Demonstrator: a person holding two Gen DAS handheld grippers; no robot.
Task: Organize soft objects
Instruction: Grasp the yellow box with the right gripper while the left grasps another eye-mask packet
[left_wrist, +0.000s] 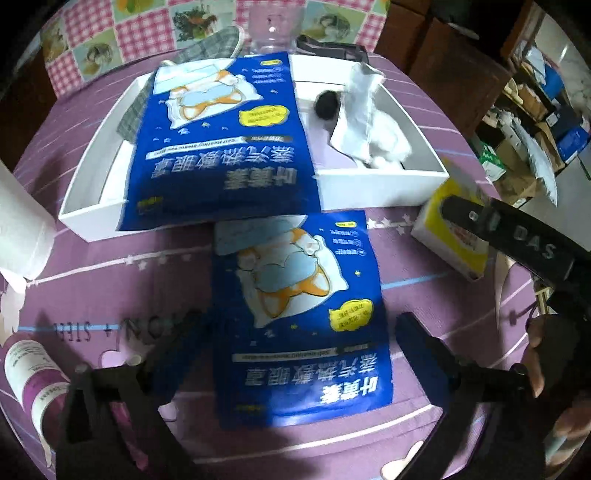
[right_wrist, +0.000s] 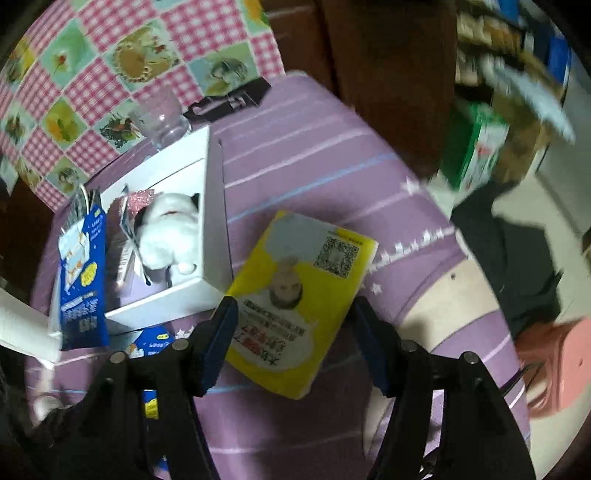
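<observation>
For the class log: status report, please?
Left gripper open over blue pouch. Right gripper open around yellow pack. White box ahead.

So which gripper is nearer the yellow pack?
Right. The right gripper straddles the yellow pack, jaws open on either side. The left gripper hangs over a blue pouch, beside the pack.

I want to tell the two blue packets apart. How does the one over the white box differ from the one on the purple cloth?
The upper blue packet lies across the white box, bridging its rims; the lower blue packet lies flat on the purple cloth. The upper packet's near edge overlaps the lower packet's far edge. The lower packet sits between the open left gripper fingers; the upper is beyond them. Both carry the same print.
</observation>
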